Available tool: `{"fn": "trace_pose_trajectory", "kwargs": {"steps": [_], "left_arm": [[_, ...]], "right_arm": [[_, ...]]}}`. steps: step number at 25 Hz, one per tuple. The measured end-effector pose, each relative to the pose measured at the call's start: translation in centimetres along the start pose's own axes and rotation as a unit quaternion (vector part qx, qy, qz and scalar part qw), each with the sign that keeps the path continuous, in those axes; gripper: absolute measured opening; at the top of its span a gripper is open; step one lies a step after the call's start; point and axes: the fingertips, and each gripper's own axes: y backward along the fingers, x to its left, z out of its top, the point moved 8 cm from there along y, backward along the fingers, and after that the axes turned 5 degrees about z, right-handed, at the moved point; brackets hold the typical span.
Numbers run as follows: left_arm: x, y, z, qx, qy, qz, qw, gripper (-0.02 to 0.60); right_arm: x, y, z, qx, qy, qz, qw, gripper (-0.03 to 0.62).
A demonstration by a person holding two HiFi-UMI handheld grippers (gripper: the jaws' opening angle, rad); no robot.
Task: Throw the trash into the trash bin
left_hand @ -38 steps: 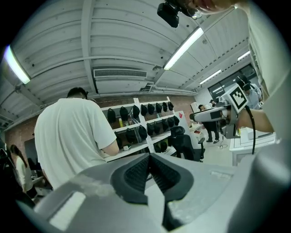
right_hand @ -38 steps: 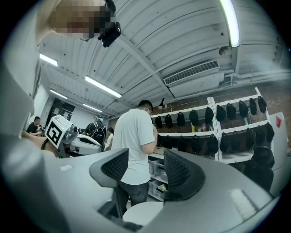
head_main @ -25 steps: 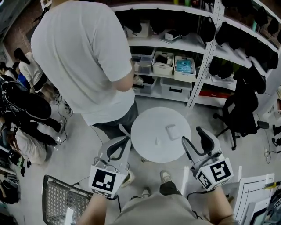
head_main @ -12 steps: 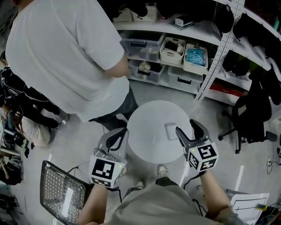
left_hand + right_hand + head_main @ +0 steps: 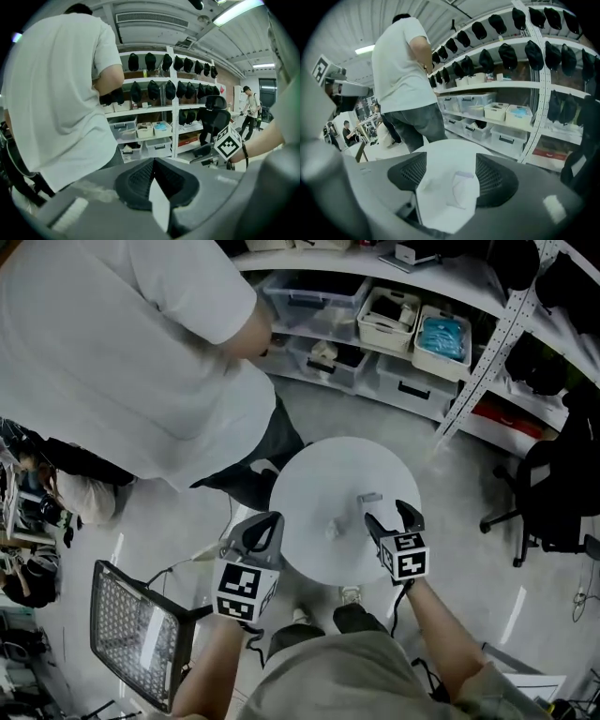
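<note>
Round white table (image 5: 319,474) stands on grey floor (image 5: 455,517). Two items lie on its top, apart from each other: a flat pale packet (image 5: 370,497) right of centre and a small white scrap (image 5: 332,530) nearer the front edge. Mesh bin (image 5: 131,634) sits on the floor, well left of the table.

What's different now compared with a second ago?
Both tongs dropped toward the round table. The right tongs now hang over its edge, jaws opening, empty, a white scrap just ahead. The left tongs stay shut. Nothing was grabbed; that scrap, a smaller scrap and the mesh bin stayed put.
</note>
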Motion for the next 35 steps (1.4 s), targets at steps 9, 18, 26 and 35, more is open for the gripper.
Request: {"fn": "trace_pose_trajectory", "kwargs": {"steps": [9,18,26,35], "left_arm": [[-0.9,-3.3,-7.6,0.101,0.057,0.0,0.9932,0.002],[-2.5,-2.9,-12.4,0.15,0.087,-0.004,0.9849,0.002],[-2.4,-2.1,-14.1,0.159,0.12,-0.005,0.98,0.002],[0.9,0.9,-15.2,0.142,0.141,0.024,0.9795,0.002]], "right_arm": [[-2.2,-7.9,-9.3,0.136,-0.018,-0.015,0.99,0.348],[-3.1,-11.0,-14.2,0.183,-0.032,-0.031,0.982,0.347],[-3.6,-11.0,-13.7,0.198,-0.041,-0.031,0.979,0.336],[-1.4,-7.9,-7.9,0.139,-0.103,0.005,0.985,0.333]]}}
